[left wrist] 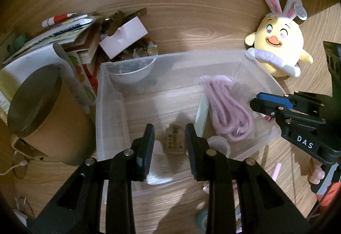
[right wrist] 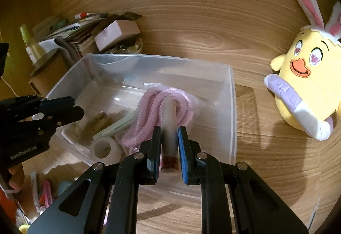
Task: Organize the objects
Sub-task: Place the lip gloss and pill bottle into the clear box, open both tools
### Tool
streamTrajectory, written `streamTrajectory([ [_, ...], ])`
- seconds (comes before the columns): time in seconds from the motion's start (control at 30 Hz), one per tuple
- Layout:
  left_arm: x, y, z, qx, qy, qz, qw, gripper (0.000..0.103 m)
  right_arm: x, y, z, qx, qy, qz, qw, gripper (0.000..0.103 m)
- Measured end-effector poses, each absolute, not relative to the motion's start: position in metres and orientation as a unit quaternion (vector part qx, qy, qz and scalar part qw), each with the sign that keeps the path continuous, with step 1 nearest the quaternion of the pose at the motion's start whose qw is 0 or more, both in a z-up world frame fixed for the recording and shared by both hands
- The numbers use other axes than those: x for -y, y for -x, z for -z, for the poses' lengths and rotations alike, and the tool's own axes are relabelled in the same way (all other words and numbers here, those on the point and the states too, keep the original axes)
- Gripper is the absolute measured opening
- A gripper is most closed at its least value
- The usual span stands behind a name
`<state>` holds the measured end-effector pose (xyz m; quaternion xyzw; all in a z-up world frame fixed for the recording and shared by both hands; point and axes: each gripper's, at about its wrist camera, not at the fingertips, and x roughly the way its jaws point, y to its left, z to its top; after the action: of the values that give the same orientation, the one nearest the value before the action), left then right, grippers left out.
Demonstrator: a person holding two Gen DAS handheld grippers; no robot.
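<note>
A clear plastic bin [left wrist: 100, 106] [right wrist: 233, 106] sits on the wooden table. Inside lie a bagged pink cord [left wrist: 226, 110] [right wrist: 147, 118], a small brown tag [left wrist: 173, 143], a white tape roll [right wrist: 104, 147] and a pale flat stick [right wrist: 119, 125]. My left gripper [left wrist: 169, 138] is open and empty, over the bin's near edge. My right gripper [right wrist: 169, 140] is shut on a pale tube with a red band [right wrist: 169, 127], held above the bin's near rim over the cord; in the left wrist view it [left wrist: 259, 103] reaches in from the right.
A yellow chick plush with bunny ears [left wrist: 277, 48] [right wrist: 307, 84] lies right of the bin. A brown round tin [left wrist: 36, 110], stacked books [left wrist: 64, 42] and a pink box [left wrist: 123, 37] crowd the left. Small items [right wrist: 45, 191] lie near the front edge.
</note>
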<state>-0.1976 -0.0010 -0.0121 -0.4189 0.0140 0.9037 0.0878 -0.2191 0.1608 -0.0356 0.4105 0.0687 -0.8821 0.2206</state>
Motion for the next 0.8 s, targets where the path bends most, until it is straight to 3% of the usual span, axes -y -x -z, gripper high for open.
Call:
streamTrajectory([
  [0.1, -0.001, 0.195, 0.010, -0.015, 0.418, -0.904, 0.086, 0.040, -0.159, 0.216, 0.032, -0.073, -0.411, 0.881, 0.222, 0.020],
  [0.17, 0.000, 0.190, 0.006, -0.015, 0.411, -0.908, 0.085, 0.055, -0.160, 0.211, 0.027, -0.075, -0.406, 0.883, 0.223, 0.030],
  [0.23, -0.001, 0.185, 0.001, -0.019, 0.401, -0.912, 0.081, 0.064, -0.161, 0.205, 0.021, -0.075, -0.396, 0.888, 0.223, 0.039],
  [0.4, 0.002, 0.170, -0.017, -0.025, 0.381, -0.921, 0.079, 0.077, -0.170, 0.182, -0.001, -0.063, -0.371, 0.895, 0.239, 0.052],
  [0.47, 0.004, 0.163, -0.024, -0.022, 0.371, -0.925, 0.077, 0.091, -0.174, 0.169, -0.011, -0.062, -0.355, 0.900, 0.244, 0.058],
  [0.8, 0.020, 0.110, -0.036, -0.035, 0.343, -0.937, 0.047, 0.100, -0.179, 0.109, -0.025, -0.075, -0.317, 0.906, 0.269, 0.060],
])
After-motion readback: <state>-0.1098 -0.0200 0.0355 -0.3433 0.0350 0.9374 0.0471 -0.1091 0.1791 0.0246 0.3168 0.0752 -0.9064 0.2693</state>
